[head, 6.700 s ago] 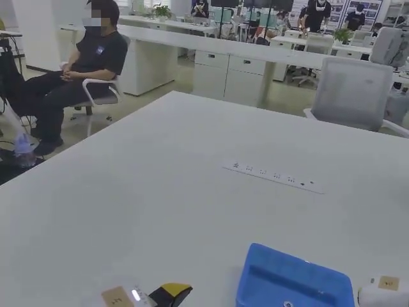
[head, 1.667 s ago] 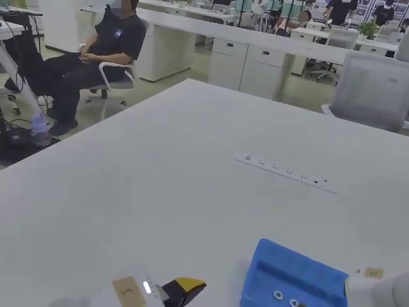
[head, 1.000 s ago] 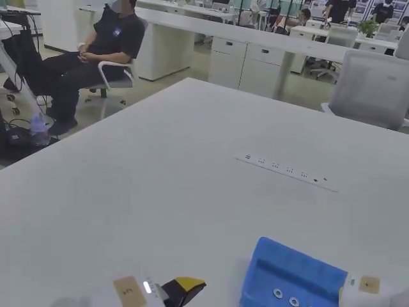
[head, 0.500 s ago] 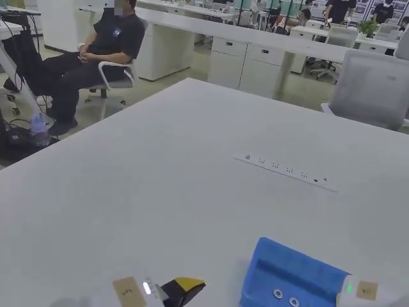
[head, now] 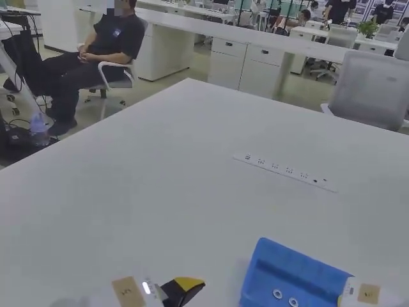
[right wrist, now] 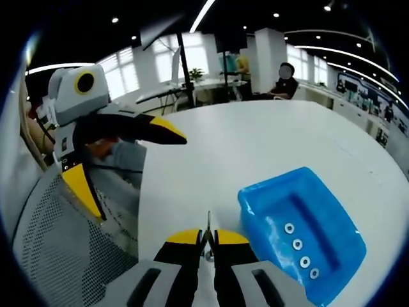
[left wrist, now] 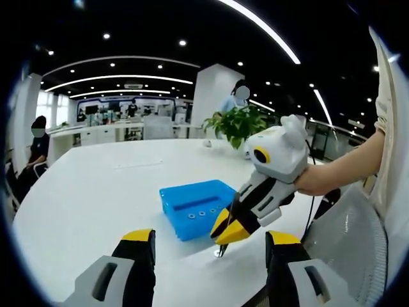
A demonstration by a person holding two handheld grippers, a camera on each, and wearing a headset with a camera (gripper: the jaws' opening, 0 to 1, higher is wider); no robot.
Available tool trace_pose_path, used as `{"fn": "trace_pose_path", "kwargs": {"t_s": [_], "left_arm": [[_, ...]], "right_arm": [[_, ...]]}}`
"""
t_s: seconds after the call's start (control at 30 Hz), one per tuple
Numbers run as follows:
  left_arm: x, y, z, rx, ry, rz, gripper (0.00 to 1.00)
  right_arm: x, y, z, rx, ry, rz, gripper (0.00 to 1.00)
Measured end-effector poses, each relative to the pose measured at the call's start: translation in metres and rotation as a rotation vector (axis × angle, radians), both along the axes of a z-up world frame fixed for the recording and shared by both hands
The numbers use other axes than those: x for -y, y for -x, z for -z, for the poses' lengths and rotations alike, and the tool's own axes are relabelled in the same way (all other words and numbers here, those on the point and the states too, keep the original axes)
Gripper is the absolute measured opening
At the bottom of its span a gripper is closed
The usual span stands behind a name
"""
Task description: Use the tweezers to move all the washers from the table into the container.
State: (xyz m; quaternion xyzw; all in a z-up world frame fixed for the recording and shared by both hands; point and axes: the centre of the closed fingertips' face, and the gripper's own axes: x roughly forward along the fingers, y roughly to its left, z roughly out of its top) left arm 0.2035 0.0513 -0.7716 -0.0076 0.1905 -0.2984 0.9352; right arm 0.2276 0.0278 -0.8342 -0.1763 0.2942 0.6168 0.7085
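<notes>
In the head view the blue container sits at the near edge of the worktop, with two washers visible inside. In the left gripper view the left claw gapes wide and empty, while the right claw holds the tweezers tip-down on the worktop just beside the container; a thin, flat washer could slip from such fine tips or be flicked away. In the right gripper view the right claw is pinched tight on the tweezers and four washers lie in the container at right, but I cannot tell whether the tips hold one.
</notes>
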Motion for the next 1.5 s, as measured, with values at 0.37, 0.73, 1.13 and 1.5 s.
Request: {"fn": "trace_pose_path", "kwargs": {"t_s": [0.37, 0.73, 1.13, 1.5], "left_arm": [[0.0007, -0.0001, 0.0006, -0.003, -0.003, 0.004, 0.7], [0.001, 0.0002, 0.0019, -0.007, -0.006, 0.008, 0.7], [0.0002, -0.0002, 0.0026, -0.007, -0.012, 0.006, 0.7], [-0.0002, 0.0004, 0.0027, -0.008, -0.014, 0.005, 0.69]], "right_arm": [[0.0001, -0.0009, 0.0006, -0.008, -0.014, 0.011, 0.04], [-0.0012, -0.0033, -0.0008, -0.01, -0.026, 0.026, 0.04], [0.0, -0.0045, -0.0024, -0.025, -0.043, 0.057, 0.04], [0.0018, -0.0011, 0.0021, -0.021, -0.025, 0.054, 0.04]]}}
